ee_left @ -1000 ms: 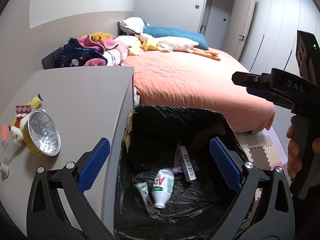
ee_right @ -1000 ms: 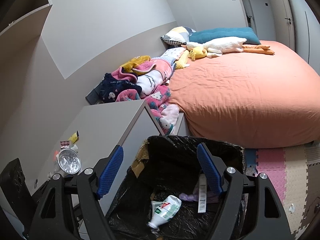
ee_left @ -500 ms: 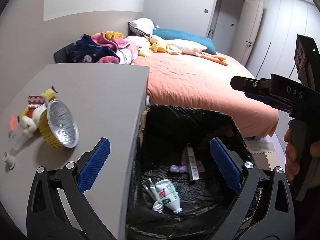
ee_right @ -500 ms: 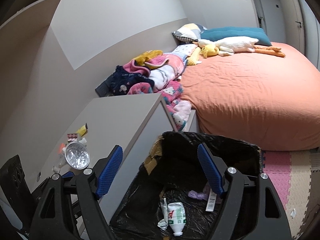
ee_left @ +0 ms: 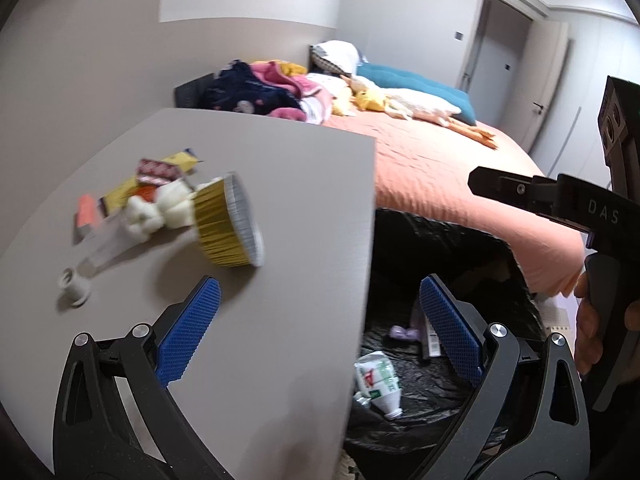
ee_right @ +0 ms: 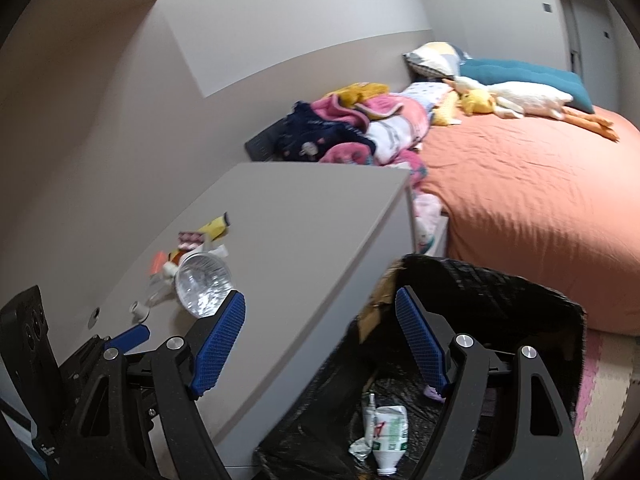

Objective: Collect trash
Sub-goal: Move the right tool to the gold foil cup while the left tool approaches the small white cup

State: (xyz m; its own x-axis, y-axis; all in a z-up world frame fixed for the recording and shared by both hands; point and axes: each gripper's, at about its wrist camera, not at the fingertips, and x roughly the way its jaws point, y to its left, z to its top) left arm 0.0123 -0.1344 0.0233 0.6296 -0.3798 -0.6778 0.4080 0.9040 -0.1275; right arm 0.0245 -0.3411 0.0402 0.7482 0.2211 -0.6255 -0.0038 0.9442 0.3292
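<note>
A gold foil cup [ee_left: 230, 222] lies on its side on the grey cabinet top [ee_left: 296, 184], beside white crumpled tissue [ee_left: 160, 208], snack wrappers [ee_left: 160, 170], a clear bottle [ee_left: 104, 250] and a white cap [ee_left: 74, 284]. The black-lined trash bin [ee_left: 480, 248] stands right of the cabinet, holding a crushed white bottle [ee_left: 378, 380] and small wrappers. My left gripper [ee_left: 320, 332] is open and empty, straddling the cabinet's right edge. My right gripper [ee_right: 320, 344] is open and empty above the bin's left rim; it also shows in the left wrist view [ee_left: 560, 200]. The foil cup [ee_right: 204, 284] shows there too.
An orange bed [ee_right: 520, 200] with pillows, plush toys and a heap of clothes [ee_right: 352, 128] lies behind the bin. A foam floor mat [ee_right: 604, 392] is at the right. Wardrobe doors [ee_left: 576, 92] stand at the far right.
Both grippers have swung left, from over the bin toward the cabinet top. The trash on the cabinet now sits nearer the left gripper. Both stay open.
</note>
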